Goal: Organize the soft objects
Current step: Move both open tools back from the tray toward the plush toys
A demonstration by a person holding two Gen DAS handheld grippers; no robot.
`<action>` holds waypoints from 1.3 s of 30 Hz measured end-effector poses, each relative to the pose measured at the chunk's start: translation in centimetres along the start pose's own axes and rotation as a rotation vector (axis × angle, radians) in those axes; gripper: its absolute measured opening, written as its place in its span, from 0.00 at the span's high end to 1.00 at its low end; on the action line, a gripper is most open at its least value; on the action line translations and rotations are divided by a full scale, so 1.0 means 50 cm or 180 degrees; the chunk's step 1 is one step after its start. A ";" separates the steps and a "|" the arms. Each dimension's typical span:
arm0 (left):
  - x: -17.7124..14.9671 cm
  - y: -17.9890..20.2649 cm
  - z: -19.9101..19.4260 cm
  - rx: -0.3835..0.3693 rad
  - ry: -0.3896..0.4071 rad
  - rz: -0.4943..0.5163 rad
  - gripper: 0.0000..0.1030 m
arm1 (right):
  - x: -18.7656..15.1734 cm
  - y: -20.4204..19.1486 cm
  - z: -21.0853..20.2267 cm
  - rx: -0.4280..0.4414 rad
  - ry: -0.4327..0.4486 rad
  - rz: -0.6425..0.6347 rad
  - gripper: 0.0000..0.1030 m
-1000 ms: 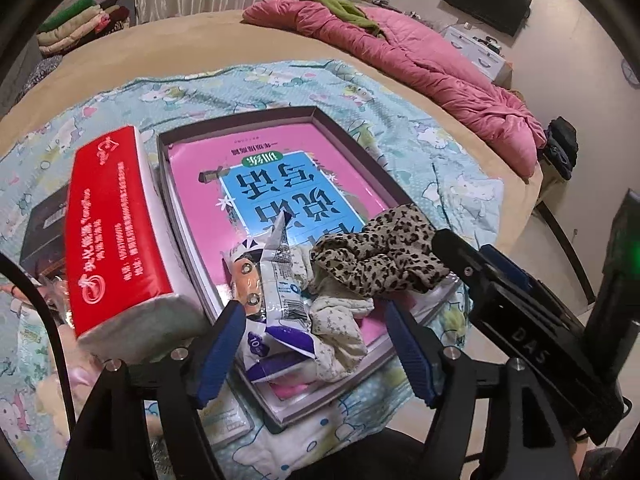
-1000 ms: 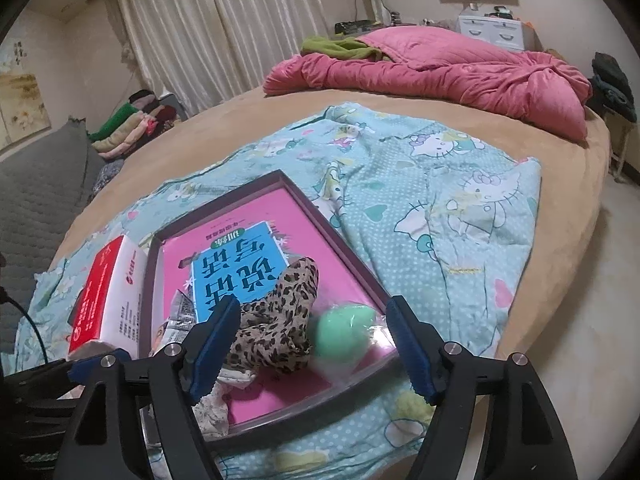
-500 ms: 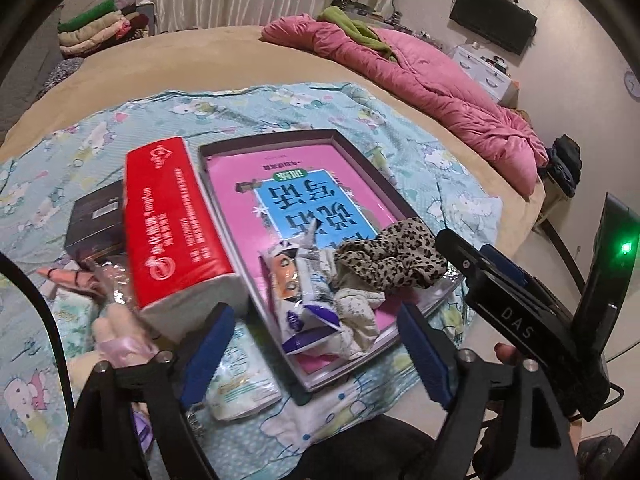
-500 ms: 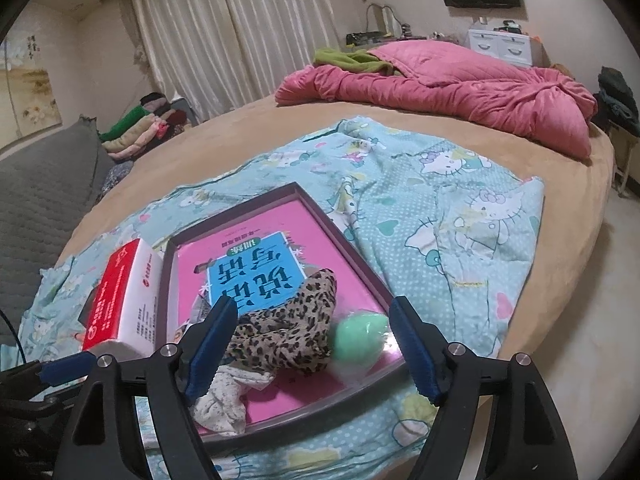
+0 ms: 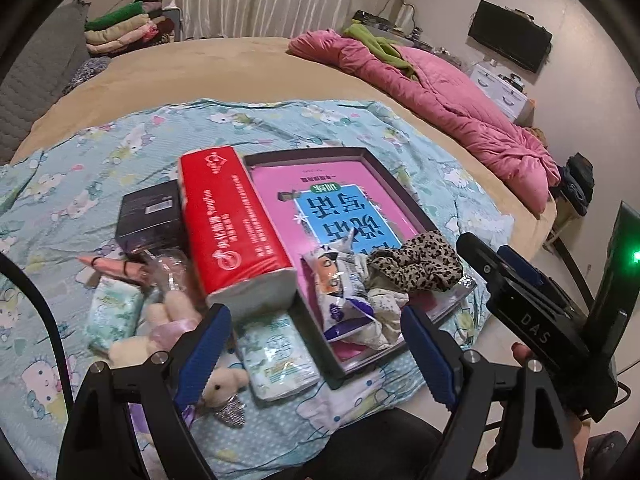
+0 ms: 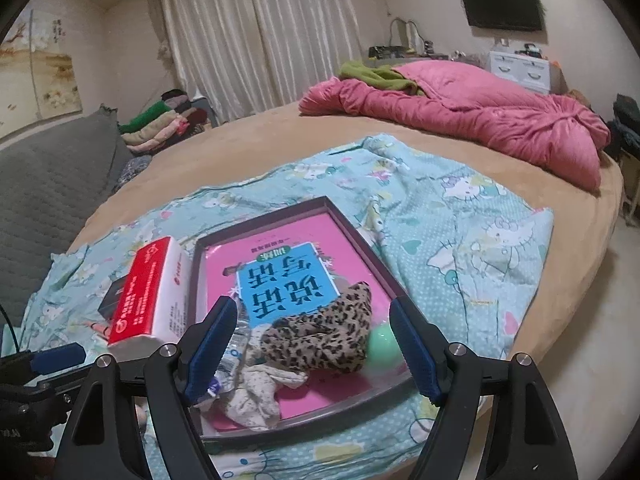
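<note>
A dark shallow box [image 5: 404,196] [image 6: 360,236] with a pink book in it lies on the blue cartoon sheet. In its near end lie a leopard-print cloth [image 5: 416,266] [image 6: 320,336], a crumpled pale cloth [image 5: 384,312] [image 6: 256,396], a snack packet [image 5: 340,292] and a green ball [image 6: 382,344]. A red tissue pack [image 5: 228,224] [image 6: 148,296] stands left of the box. Small tissue packs [image 5: 276,354] and a plush toy [image 5: 224,384] lie near the left gripper [image 5: 316,356]. It is open and empty above them. The right gripper [image 6: 308,348] is open and empty above the box's near end.
A black box [image 5: 150,216] and a pink item [image 5: 112,266] lie left of the tissue pack. A pink quilt [image 5: 440,96] [image 6: 472,120] lies at the far side of the round bed. Folded clothes [image 6: 164,122] are stacked by the curtains. The bed edge drops off to the right.
Both grippers have pulled back and up from the box, so more of the sheet and the items left of the tissue pack show. Nothing was picked up.
</note>
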State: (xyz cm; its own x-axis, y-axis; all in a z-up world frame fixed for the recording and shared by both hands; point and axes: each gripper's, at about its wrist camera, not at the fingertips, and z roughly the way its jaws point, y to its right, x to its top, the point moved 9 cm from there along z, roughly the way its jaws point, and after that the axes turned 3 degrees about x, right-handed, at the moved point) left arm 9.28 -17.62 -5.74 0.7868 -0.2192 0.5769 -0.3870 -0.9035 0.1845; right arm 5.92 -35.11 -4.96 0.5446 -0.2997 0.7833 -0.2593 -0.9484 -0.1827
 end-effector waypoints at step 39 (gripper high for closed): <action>-0.008 -0.303 -0.167 0.0642 0.0242 -0.0771 0.16 | -0.042 -0.279 -0.075 0.0768 -0.0229 -0.0690 0.22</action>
State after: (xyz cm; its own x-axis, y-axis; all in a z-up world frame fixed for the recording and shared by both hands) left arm 10.81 -0.75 -2.14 0.8033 0.0325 0.5947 -0.0837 -0.9824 0.1668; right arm 5.39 -20.85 -1.83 0.6235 -0.0866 0.7770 0.0607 -0.9855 -0.1585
